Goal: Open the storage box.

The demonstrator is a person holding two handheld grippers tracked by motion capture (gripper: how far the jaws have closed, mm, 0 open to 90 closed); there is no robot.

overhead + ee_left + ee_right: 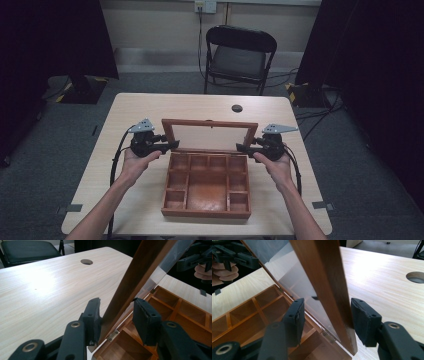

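A wooden box [206,213] with several empty compartments sits on the table, its glass lid [210,121] standing upright on hinges at the back. My left gripper [172,145] is at the lid's left edge. In the left gripper view the gripper [117,302] is open and straddles the lid's wooden frame [140,270]; one pad touches its outer face, the other stands off the glass side above the box [175,312]. My right gripper [241,147] is at the lid's right edge. There too the gripper [327,303] is open around the frame [322,270], beside the box [249,312].
The light wooden table [150,105] has a round cable hole [237,108] behind the box. A black folding chair [240,55] stands beyond the far edge. Dark curtains hang at both sides and cables lie on the floor at the right.
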